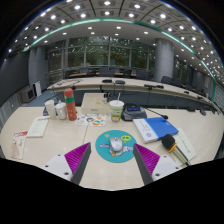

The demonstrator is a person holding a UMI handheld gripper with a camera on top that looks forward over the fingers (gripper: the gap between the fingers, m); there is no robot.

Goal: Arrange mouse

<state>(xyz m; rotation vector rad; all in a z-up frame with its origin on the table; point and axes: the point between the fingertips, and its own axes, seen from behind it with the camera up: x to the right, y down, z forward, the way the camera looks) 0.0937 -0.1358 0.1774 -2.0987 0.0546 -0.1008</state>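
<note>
Gripper (112, 165) spread wide, holding nothing. Mouse (116, 145) resting on round blue mat (104, 152), at 12 o'clock just ahead of fingertips, between pads but untouched. Cup (117, 109) further out at 12, red bottle (70, 104) at 10. Likely approach step; next: advance, straddle mouse, close squarely on sides.
</note>
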